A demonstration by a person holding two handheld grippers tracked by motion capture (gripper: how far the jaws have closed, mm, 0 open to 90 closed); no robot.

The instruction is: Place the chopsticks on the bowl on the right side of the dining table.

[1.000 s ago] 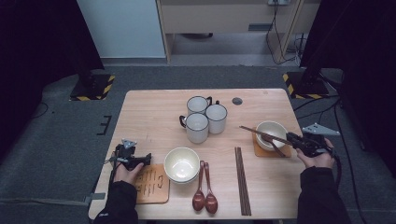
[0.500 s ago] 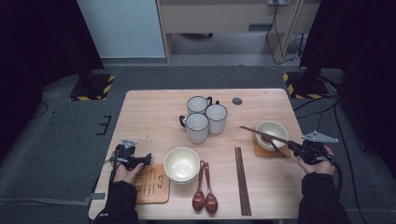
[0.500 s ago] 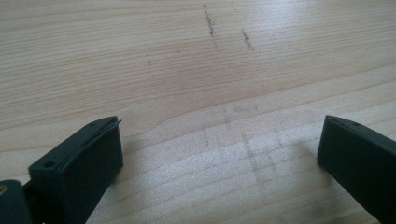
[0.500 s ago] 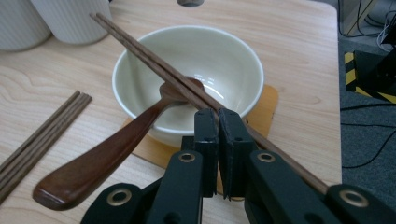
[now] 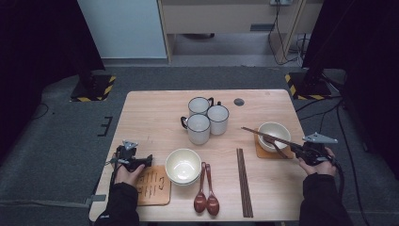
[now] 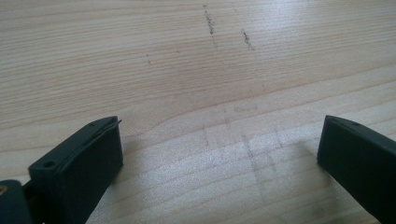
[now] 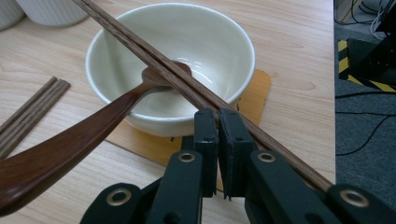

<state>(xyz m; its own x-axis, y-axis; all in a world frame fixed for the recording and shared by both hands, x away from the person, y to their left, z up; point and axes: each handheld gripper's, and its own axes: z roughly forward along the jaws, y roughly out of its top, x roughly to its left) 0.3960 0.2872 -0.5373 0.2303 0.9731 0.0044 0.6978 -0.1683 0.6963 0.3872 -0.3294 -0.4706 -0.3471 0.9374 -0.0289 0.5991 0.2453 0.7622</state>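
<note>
A pair of dark wooden chopsticks (image 5: 268, 137) (image 7: 154, 60) slants over the white bowl (image 5: 274, 133) (image 7: 210, 37) at the table's right. My right gripper (image 5: 296, 149) (image 7: 218, 116) is shut on their near end. The bowl sits on a brown coaster (image 5: 261, 153) (image 7: 254, 93). In it lies a brown spoon (image 7: 84, 126), its handle pointing toward the right gripper. My left gripper (image 5: 145, 161) (image 6: 219, 154) rests at the table's left, jaws wide open over bare wood with nothing between them.
Three white mugs (image 5: 207, 120) stand at the middle back. Near the front are a second white bowl (image 5: 183, 165), two brown spoons (image 5: 206, 197), another pair of chopsticks (image 5: 243, 181) and a coaster with marks (image 5: 153, 184). A dark disc (image 5: 239, 101) lies far back.
My right hand has drifted slightly toward the table's near edge, still holding the chopsticks over the bowl. The left hand has stayed put.
</note>
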